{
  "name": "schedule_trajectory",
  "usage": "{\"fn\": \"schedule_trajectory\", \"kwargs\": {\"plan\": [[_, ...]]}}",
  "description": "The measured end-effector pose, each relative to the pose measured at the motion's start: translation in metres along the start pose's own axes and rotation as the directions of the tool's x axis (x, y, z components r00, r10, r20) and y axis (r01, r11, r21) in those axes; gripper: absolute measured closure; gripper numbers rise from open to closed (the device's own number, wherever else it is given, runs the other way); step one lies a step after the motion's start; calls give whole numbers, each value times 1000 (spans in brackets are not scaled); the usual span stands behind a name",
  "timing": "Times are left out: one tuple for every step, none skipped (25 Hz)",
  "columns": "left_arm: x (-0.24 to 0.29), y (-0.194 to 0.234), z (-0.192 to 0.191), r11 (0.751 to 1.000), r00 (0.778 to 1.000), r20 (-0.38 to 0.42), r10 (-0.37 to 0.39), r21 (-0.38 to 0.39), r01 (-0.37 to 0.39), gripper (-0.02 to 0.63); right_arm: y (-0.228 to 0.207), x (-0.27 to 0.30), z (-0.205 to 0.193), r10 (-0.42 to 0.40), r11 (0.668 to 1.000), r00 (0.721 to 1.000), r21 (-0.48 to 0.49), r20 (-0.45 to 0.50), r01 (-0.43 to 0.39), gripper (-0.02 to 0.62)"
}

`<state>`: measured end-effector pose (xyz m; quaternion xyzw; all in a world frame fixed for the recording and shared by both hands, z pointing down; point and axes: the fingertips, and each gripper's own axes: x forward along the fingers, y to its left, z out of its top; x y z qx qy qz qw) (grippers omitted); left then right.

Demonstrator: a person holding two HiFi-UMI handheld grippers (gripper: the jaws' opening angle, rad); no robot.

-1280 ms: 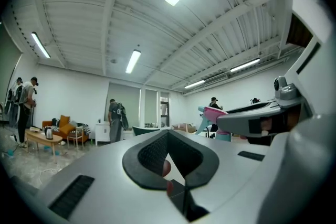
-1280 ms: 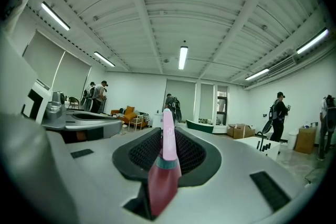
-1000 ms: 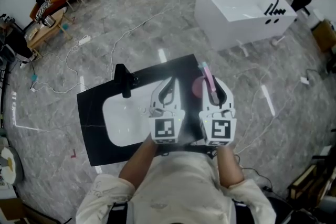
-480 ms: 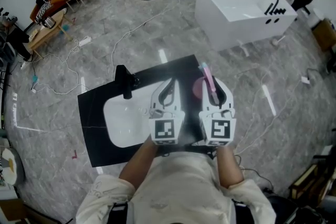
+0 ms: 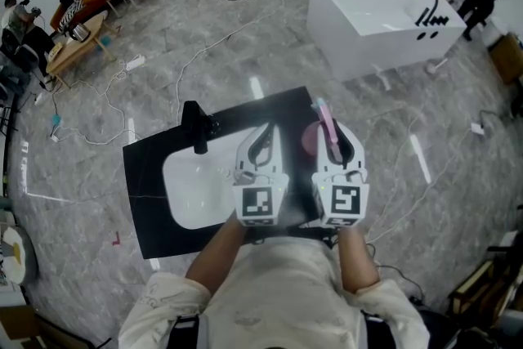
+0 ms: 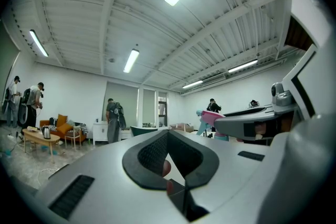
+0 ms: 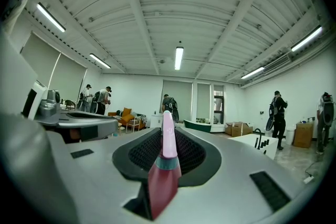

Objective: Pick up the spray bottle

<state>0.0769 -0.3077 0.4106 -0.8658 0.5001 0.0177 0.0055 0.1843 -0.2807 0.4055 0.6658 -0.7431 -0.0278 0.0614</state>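
In the head view, both grippers are held side by side and level above a black countertop (image 5: 145, 184). My right gripper (image 5: 332, 133) is shut on the pink spray bottle (image 5: 324, 118). Its pink nozzle head sticks out forward between the jaws and its darker pink body hangs just below to the left. The right gripper view shows the bottle (image 7: 168, 144) clamped upright between the black pads. My left gripper (image 5: 265, 131) stands shut with nothing held. In the left gripper view its pads (image 6: 152, 152) meet at the tips, and the bottle (image 6: 209, 117) shows to its right.
A white basin (image 5: 189, 185) is set in the countertop, with a black faucet (image 5: 194, 129) at its far edge. A white bathtub (image 5: 372, 8) stands on the floor at the far right. Cables (image 5: 196, 53) trail over the grey floor. Furniture (image 5: 78, 20) and people stand at the far left.
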Motion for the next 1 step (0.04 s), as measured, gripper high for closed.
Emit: {"fn": "schedule_trajectory", "kwargs": {"plan": [[-1, 1, 0, 1000, 1000, -1, 1, 1, -1, 604, 0, 0, 0, 2, 1000, 1000, 0, 2, -2, 509]]}}
